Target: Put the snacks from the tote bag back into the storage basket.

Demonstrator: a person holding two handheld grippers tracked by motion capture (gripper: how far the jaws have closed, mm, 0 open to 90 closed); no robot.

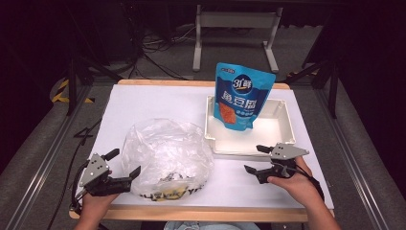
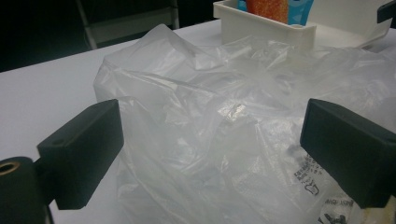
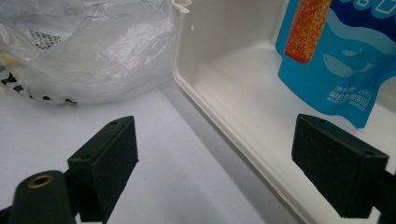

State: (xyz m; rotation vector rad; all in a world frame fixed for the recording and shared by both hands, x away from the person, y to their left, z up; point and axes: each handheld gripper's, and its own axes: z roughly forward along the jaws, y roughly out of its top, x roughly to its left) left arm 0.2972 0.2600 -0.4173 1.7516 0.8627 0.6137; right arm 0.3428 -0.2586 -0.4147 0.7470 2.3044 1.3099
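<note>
A crumpled clear plastic bag (image 1: 165,155) with black and yellow print lies on the white tabletop at front left. My left gripper (image 1: 127,161) sits at the bag's left edge, open. In the left gripper view the bag (image 2: 210,116) bulges ahead of the wide-apart jaws, and the pads do not press on it. A blue snack pouch (image 1: 244,96) stands upright in a white tray (image 1: 249,152) at back right. My right gripper (image 1: 252,158) is open at the tray's front left corner. In the right gripper view the tray wall (image 3: 187,60) runs between the jaws, with the pouch (image 3: 336,60) beyond.
The tabletop (image 1: 143,103) has a wooden edge (image 1: 201,214) near the person. A grey metal frame (image 1: 234,21) and cables lie on the dark floor behind the table. The tray's floor (image 1: 268,132) in front of the pouch is bare.
</note>
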